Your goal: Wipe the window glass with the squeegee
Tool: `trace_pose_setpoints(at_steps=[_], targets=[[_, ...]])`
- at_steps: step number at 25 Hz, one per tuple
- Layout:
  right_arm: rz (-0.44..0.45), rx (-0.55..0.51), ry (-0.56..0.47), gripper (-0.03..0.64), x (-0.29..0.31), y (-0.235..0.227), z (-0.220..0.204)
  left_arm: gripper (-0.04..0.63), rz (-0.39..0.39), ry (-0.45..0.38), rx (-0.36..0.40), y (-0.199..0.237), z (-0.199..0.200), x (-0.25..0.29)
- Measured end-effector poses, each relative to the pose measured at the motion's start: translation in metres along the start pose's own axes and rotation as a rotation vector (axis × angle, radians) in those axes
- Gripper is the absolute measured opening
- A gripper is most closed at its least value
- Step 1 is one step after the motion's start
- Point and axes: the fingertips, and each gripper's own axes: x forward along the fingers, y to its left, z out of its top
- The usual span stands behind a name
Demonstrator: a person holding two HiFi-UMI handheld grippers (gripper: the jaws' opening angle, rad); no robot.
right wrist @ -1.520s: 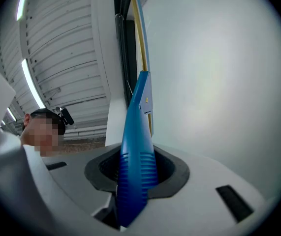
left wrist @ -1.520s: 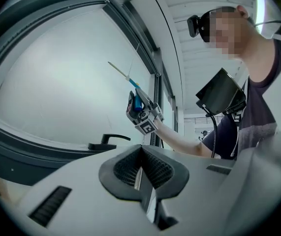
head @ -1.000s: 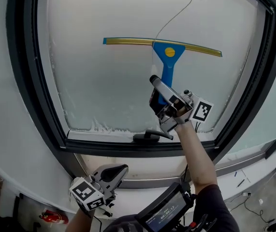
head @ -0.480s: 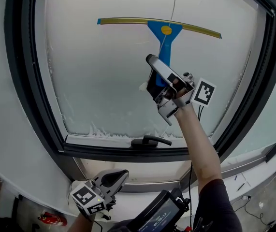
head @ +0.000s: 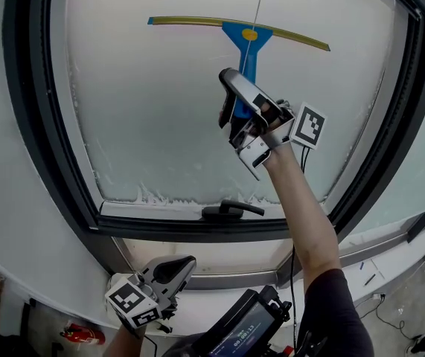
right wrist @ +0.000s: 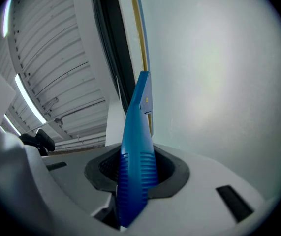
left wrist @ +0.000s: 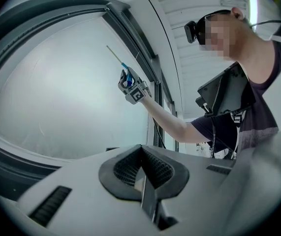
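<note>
The left hand-held gripper (head: 169,270) is low down, below the window, near the bottom left of the head view. Its jaws are pressed together and there is nothing between them. It touches nothing.

Above it is the big window glass (head: 145,117) in a dark frame (head: 41,125). The glass looks milky white. A black window handle (head: 231,210) lies along the bottom of the frame.

The squeegee (head: 245,39) is high up on the glass. Its long yellow blade runs from left to right, and the right end sits a little lower. Its blue grip points down from the middle of the blade.

The right hand-held gripper (head: 236,108) is lifted up on a bare arm. Its jaws are closed tight on the blue grip (right wrist: 135,151), and the blade points up and away from it.
</note>
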Motion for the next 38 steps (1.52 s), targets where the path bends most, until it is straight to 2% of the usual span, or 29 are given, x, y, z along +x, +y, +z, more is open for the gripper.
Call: trace_pose_setpoints(at_steps=[4,13,34,38], targets=[[-0.022,0.029,-0.033,0.101,-0.001,-0.004,0.001,0.005,0.004,-0.006,-0.008,0.000,0.001,-0.007],[-0.037,0.039,-0.033,0.101,-0.003,-0.005,-0.002,0.005,-0.013,0.010,-0.020,-0.003,-0.007,-0.012],[-0.070,0.049,0.028,0.101,-0.016,-0.010,-0.019,0.006,0.007,0.030,-0.057,-0.010,-0.012,-0.016],[-0.075,0.047,0.041,0.101,-0.026,-0.016,-0.032,0.005,0.005,0.035,-0.066,-0.009,-0.023,-0.016]])
